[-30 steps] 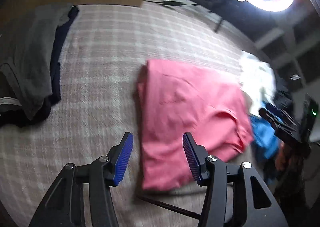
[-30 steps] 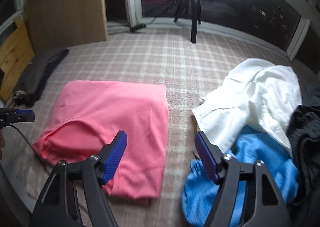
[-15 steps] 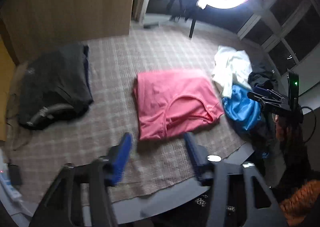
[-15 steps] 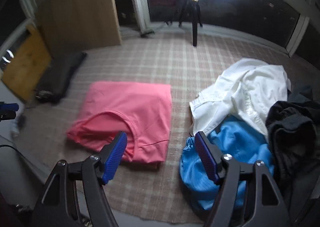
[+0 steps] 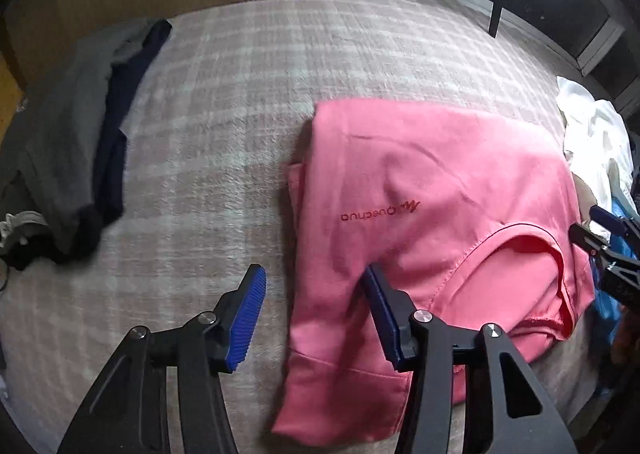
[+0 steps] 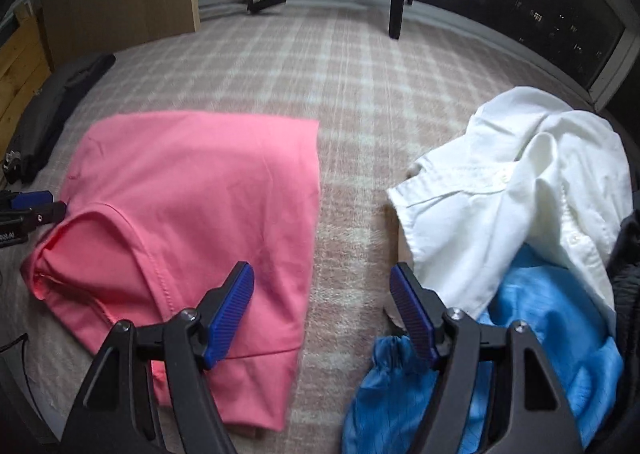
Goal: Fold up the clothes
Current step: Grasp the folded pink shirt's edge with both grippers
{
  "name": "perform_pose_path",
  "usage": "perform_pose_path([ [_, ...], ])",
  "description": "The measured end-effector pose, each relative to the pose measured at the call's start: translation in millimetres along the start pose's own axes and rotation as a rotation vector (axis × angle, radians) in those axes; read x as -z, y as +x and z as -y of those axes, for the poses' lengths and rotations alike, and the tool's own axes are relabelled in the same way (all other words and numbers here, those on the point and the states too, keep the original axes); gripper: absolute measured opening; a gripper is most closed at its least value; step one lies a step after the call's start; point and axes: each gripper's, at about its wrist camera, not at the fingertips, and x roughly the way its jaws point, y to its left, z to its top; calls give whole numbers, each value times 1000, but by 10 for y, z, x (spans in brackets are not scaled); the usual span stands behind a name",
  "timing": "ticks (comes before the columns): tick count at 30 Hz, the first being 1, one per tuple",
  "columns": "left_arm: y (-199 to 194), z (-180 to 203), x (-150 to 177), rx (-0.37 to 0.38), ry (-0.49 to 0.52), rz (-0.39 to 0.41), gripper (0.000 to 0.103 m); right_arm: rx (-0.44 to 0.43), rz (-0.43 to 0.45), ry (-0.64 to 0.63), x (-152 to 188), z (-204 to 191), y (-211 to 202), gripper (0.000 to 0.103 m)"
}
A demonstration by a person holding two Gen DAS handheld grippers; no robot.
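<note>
On the plaid blanket (image 5: 248, 102) the pink Quechua t-shirt (image 5: 432, 190) lies folded into a rough rectangle, neckline toward the near edge, with the left gripper (image 5: 312, 314) and right gripper (image 6: 322, 312) hovering at its two near corners, both with fingers spread wide and holding nothing. Looks like that shirt's fold is nearly wrapped up, so the person probably needs one last fold or a move to the dark folded stack (image 5: 76, 142), then grabs the white shirt (image 6: 516, 190) or blue garment (image 6: 532, 346) from the pile.

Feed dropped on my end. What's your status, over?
Left gripper open, right gripper open, both empty. Pink shirt folded flat on the plaid blanket. White shirt and blue garment piled alongside, unfolded.
</note>
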Motion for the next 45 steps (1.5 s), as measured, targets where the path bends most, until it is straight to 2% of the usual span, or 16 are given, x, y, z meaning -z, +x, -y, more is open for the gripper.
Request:
perform_pose_path([
  [3,15,110,-4,-25,47,1,50,10,-8,5,2,-9,57,70],
  [9,50,56,5,23,-11,-13,50,9,-16,2,50,-108,113,70],
  [15,88,80,112,24,24,-8,51,-30,-13,26,80,-86,128,69],
  [22,118,195,119,31,46,-13,50,-76,-10,-31,102,-200,114,58],
  [33,128,304,143,32,53,-13,50,-95,-11,-52,97,-189,132,58],
  [36,108,372,88,35,53,-5,45,-104,-4,-62,93,-168,144,58],
  [37,102,366,99,42,54,-2,42,-110,-1,-66,96,-170,138,54],
  [39,93,397,147,63,56,0,27,-131,7,-78,101,-183,123,44],
  [41,84,458,205,90,43,3,20,-159,15,-92,116,-220,104,26],
  [44,97,448,242,130,12,9,15,-223,14,-69,136,-220,92,13],
  [45,99,433,257,141,-1,10,13,-251,12,-51,142,-205,91,12],
])
